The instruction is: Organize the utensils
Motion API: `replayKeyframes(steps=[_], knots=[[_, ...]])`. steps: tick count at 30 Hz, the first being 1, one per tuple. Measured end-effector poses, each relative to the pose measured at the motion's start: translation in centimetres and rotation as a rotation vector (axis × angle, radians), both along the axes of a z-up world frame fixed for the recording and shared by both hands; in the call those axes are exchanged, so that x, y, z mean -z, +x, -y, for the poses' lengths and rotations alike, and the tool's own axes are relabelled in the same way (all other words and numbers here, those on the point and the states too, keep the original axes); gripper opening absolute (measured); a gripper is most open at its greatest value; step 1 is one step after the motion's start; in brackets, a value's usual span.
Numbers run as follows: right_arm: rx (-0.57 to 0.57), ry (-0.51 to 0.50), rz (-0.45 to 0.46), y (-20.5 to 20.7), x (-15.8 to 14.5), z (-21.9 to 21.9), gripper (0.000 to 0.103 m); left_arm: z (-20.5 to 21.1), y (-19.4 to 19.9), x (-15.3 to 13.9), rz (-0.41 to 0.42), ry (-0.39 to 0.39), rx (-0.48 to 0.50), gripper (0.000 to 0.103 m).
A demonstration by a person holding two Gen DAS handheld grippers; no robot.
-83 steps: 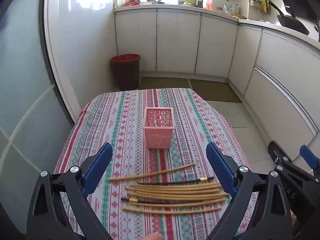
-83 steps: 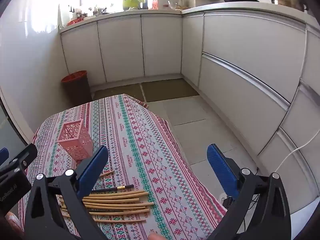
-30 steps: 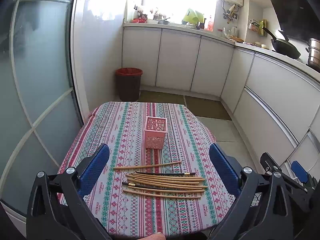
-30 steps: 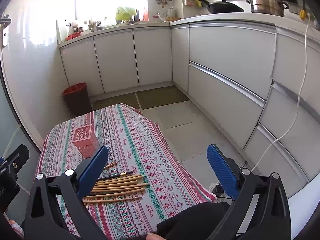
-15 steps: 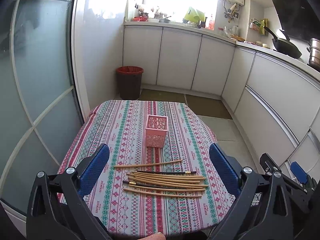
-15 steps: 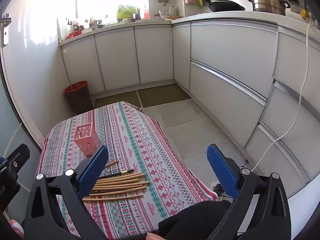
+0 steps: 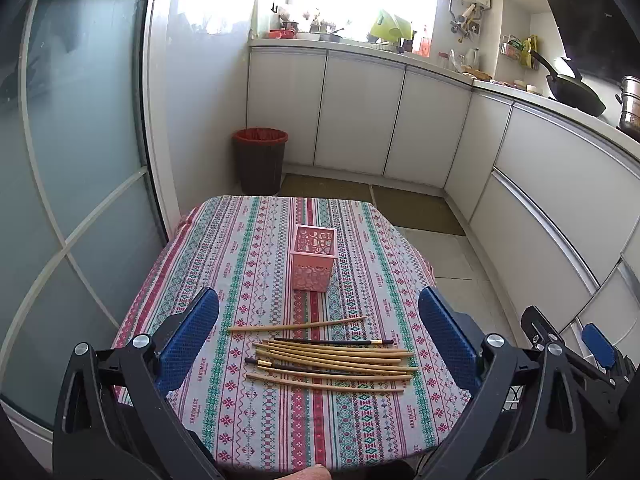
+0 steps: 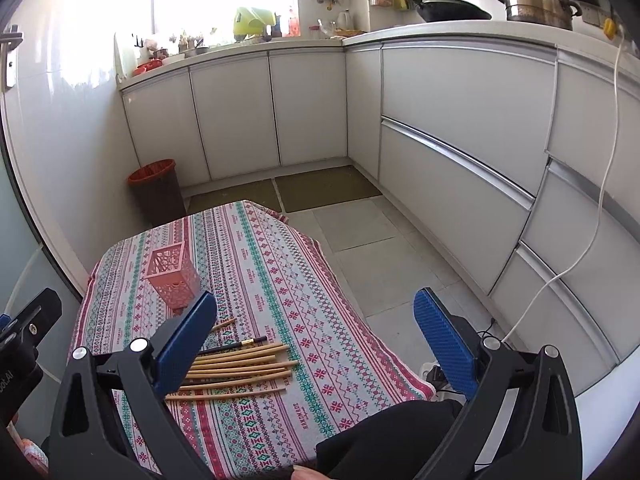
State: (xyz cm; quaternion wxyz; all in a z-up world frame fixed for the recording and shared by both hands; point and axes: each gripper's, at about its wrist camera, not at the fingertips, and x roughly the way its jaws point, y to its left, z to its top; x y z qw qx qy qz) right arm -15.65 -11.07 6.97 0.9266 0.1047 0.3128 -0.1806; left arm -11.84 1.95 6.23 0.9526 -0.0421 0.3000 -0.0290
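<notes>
- Two hand-held grippers hung above the near edge of the counter [image 7: 256, 432], the left hand-held gripper [image 7: 319, 330] and the right hand-held gripper [image 8: 315, 334] both spread wide with nothing between their blue pads.
- About a dozen chopsticks [image 7: 332, 362] lay side by side on the striped cloth, pointing 9 to 3 o'clock; most were bamboo, and two dark ones with gold bands were mixed in.
- One stray stick [image 7: 296, 324] lay apart at 12 o'clock of the bunch.
- The pink holder [image 7: 313, 258] stood upright at 12 o'clock beyond it, near but not touching, and looked empty.
- Judged from this, the first pick was yet to come, and the stray stick looked the easiest start.
- A grip near the middle of a stick seemed best, so that it would not tip.
- Thin sticks flat on cloth could slip or drag neighbours; a low, square closing on one stick would help.
- Turning the stick upright before lowering it should keep the light holder from being knocked over.
</notes>
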Motion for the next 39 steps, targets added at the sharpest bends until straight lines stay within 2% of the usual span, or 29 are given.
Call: replayKeyframes(steps=[12, 15, 19, 22, 26, 31, 34, 38, 39], knots=[[0.003, 0.008, -0.018, 0.3, 0.4, 0.3, 0.096, 0.1, 0.7, 0.9, -0.032, 0.001, 0.001, 0.096], [0.000, 0.037, -0.031, 0.7, 0.9, 0.7, 0.096, 0.1, 1.8, 1.6, -0.059, 0.007, 0.019, 0.096], [0.028, 0.105, -0.043, 1.6, 1.9, 3.1, 0.096, 1.3, 6.2, 4.0, -0.214, 0.011, 0.178, 0.096], [0.062, 0.149, -0.069, 2.8, 3.4, 5.7, 0.096, 3.6, 9.7, 6.6, -0.337, 0.075, 0.334, 0.096], [0.086, 0.316, -0.084, 4.1, 6.4, 9.2, 0.096, 6.6, 13.2, 10.1, -0.420, 0.170, 0.439, 0.096], [0.032, 0.453, -0.142, 6.9, 10.3, 10.5, 0.096, 9.1, 18.7, 15.2, -0.594, 0.175, 0.517, 0.095], [-0.001, 0.485, -0.199, 8.8, 12.1, 10.1, 0.096, 10.0, 21.4, 17.7, -0.710, 0.161, 0.544, 0.082], [-0.023, 0.592, -0.280, 10.6, 14.8, 10.5, 0.096, 11.2, 23.4, 20.8, -0.773, 0.269, 0.570, 0.059], [-0.019, 0.626, -0.294, 10.8, 15.5, 10.7, 0.096, 11.3, 23.6, 21.4, -0.781, 0.291, 0.574, 0.057]])
